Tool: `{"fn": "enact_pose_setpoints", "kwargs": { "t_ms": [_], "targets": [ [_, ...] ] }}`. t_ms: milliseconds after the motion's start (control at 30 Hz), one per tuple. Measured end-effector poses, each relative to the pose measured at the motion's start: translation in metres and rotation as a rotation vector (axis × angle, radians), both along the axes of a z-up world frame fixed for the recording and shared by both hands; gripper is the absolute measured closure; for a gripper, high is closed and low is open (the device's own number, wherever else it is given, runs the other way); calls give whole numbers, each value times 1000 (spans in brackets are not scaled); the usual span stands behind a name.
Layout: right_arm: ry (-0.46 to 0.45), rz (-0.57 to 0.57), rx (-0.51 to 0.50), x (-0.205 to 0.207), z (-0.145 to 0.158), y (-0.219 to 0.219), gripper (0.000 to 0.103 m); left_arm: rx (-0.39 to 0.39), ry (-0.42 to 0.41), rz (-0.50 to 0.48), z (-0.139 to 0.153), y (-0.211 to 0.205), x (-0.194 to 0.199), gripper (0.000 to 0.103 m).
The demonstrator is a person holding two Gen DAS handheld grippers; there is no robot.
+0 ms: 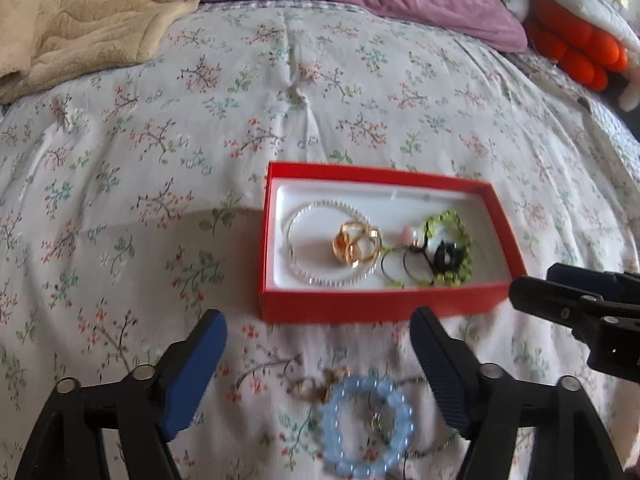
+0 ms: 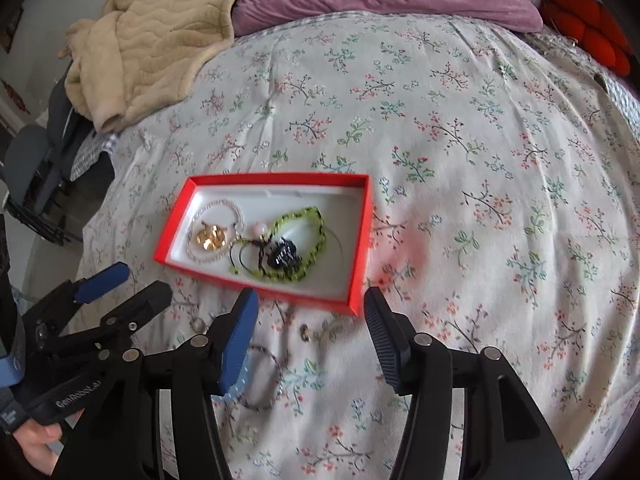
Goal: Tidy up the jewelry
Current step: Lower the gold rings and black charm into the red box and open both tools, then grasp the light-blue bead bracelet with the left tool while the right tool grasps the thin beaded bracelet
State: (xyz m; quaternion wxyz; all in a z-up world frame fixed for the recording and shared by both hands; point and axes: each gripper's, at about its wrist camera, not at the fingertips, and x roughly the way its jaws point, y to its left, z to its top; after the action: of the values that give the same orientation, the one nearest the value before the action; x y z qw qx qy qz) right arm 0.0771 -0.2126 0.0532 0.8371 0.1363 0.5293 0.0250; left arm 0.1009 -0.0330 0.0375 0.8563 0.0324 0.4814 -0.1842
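On the flowered bedspread (image 1: 360, 80), from the left wrist view, the red box (image 1: 384, 308) sits just ahead with a clear bead bracelet (image 1: 298, 236), gold rings (image 1: 356, 244) and a green beaded piece (image 1: 448, 248) already inside. The left gripper (image 1: 318, 344) has its jaws spread wide with nothing between the pads. Right under it, outside the box, lies a pale blue bead bracelet (image 1: 366, 428) beside a small gold-coloured piece (image 1: 320, 384), blurry, so I can't say exactly what. The right gripper (image 1: 576, 304) pokes in from the right edge.

I'd say we're between picks: some stuff is boxed and the loose bits still need collecting. The next move probably calls for dropping onto the blue bracelet and pinching one side of the ring, which looks slippery.

Switching to the right wrist view, the right gripper (image 2: 310, 312) is also parted and empty, hovering near the box's (image 2: 256, 276) front corner. This view shows what the other doesn't: a thin dark ring-shaped bracelet (image 2: 272, 376) and a tiny charm (image 2: 306, 334) on the cover. Here the blue bracelet (image 2: 238, 392) is mostly hidden behind a finger. You also get the left gripper (image 2: 136, 280) from the side and the hand (image 2: 36, 440) holding it.
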Motion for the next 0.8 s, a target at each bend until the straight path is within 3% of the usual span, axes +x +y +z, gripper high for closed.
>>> {"fn": "enact_pose_setpoints", "kwargs": {
  "t_ms": [200, 567, 733, 800],
  "targets": [
    [20, 3, -50, -16, -6, -4, 34, 58, 20, -26, -10, 6, -14, 13],
    [126, 6, -107, -38, -33, -14, 29, 108, 125, -12, -40, 22, -23, 13],
    [140, 11, -115, -42, -36, -14, 29, 52, 172, -14, -45, 23, -25, 14],
    [144, 13, -116, -43, -37, -14, 29, 30, 191, -22, -46, 20, -26, 22]
  ]
}}
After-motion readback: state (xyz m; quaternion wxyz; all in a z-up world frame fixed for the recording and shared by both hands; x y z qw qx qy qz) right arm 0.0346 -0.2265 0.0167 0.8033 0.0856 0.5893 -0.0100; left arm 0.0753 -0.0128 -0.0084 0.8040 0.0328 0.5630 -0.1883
